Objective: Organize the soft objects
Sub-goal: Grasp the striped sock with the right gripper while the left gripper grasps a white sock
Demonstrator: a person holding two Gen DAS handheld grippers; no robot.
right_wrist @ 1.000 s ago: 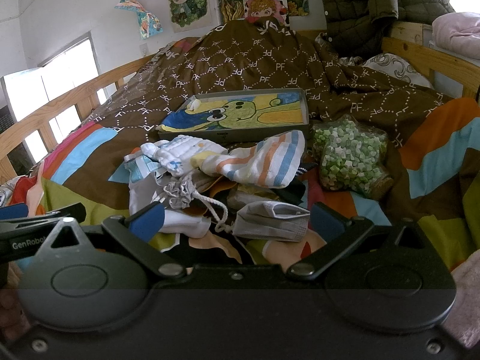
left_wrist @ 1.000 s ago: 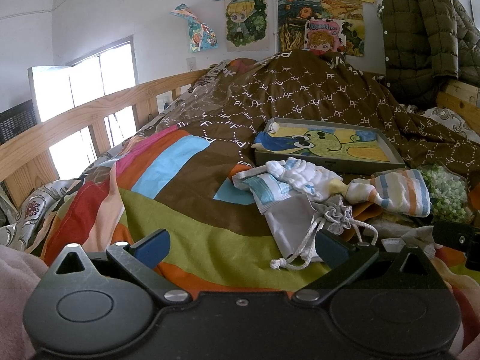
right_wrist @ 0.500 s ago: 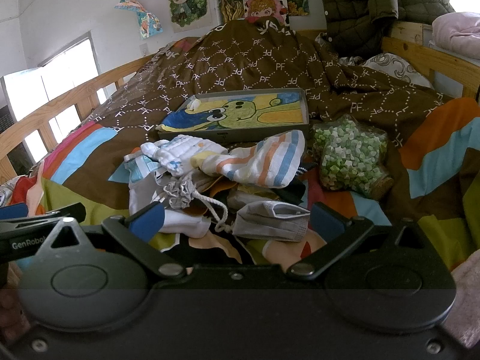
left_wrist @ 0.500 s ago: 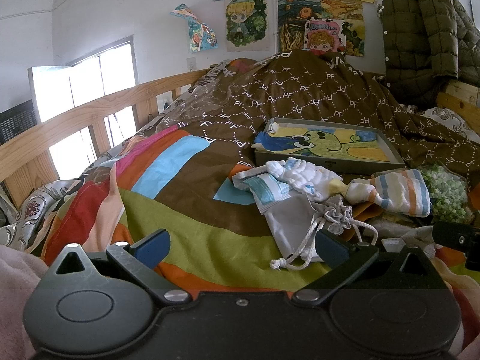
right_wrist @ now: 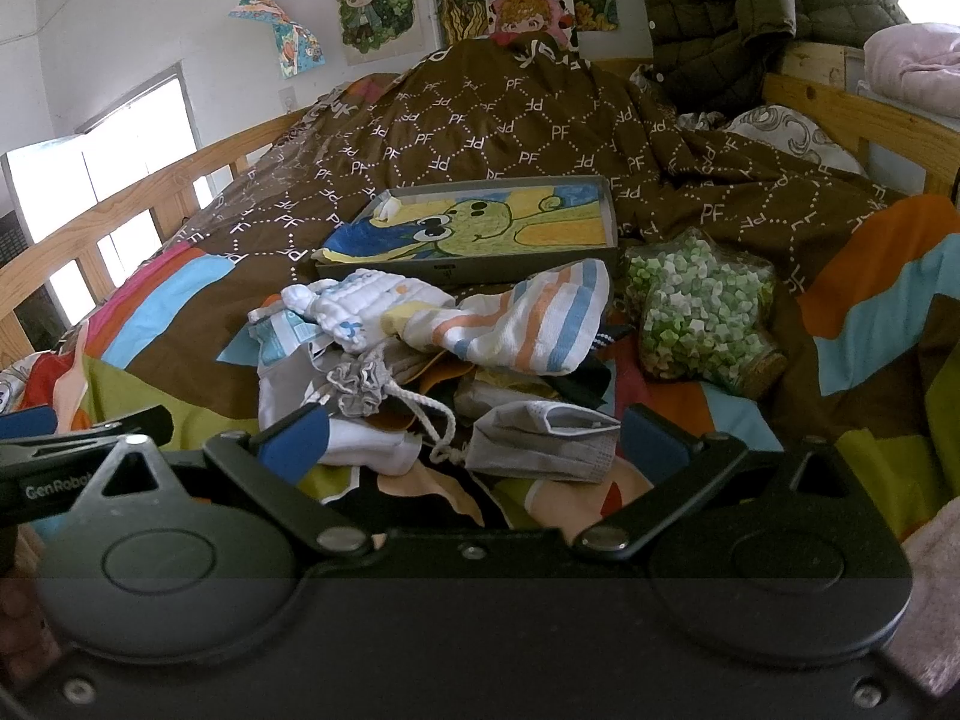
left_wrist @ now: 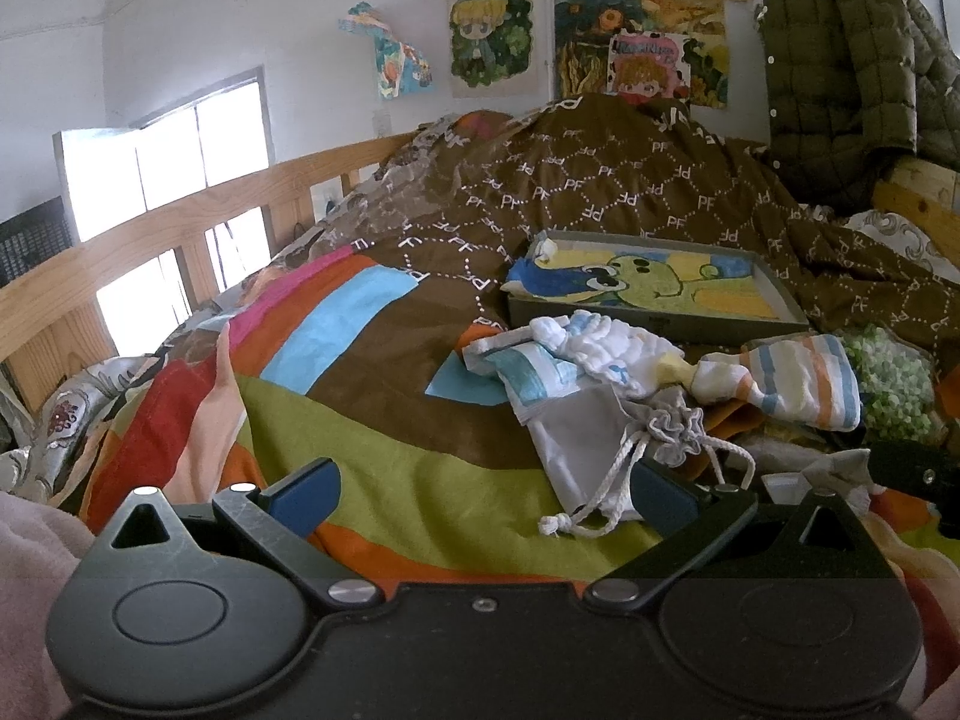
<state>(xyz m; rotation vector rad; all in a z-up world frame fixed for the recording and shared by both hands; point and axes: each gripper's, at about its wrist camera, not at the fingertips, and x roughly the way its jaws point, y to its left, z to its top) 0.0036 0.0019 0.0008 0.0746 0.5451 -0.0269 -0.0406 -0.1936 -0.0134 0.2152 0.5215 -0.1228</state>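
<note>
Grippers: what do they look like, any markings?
Both grippers, left and right, have black bodies with round discs, silver pivot bolts, triangular cutouts and blue fingers. White "GenRobot" lettering marks the left gripper's side in the right wrist view.

A broad stretch of striped quilt (left_wrist: 372, 438) lies open on the left of the bed, bounded by the wooden rail (left_wrist: 180, 222). To its right, a heap of small cloths (right_wrist: 456, 324), a drawstring pouch (left_wrist: 588, 444) and a face mask (right_wrist: 540, 438) crowds the middle. Behind the heap sits a shallow tray (right_wrist: 468, 267); just beside it on the right, a bag of green stars (right_wrist: 696, 306) blocks that side.
</note>
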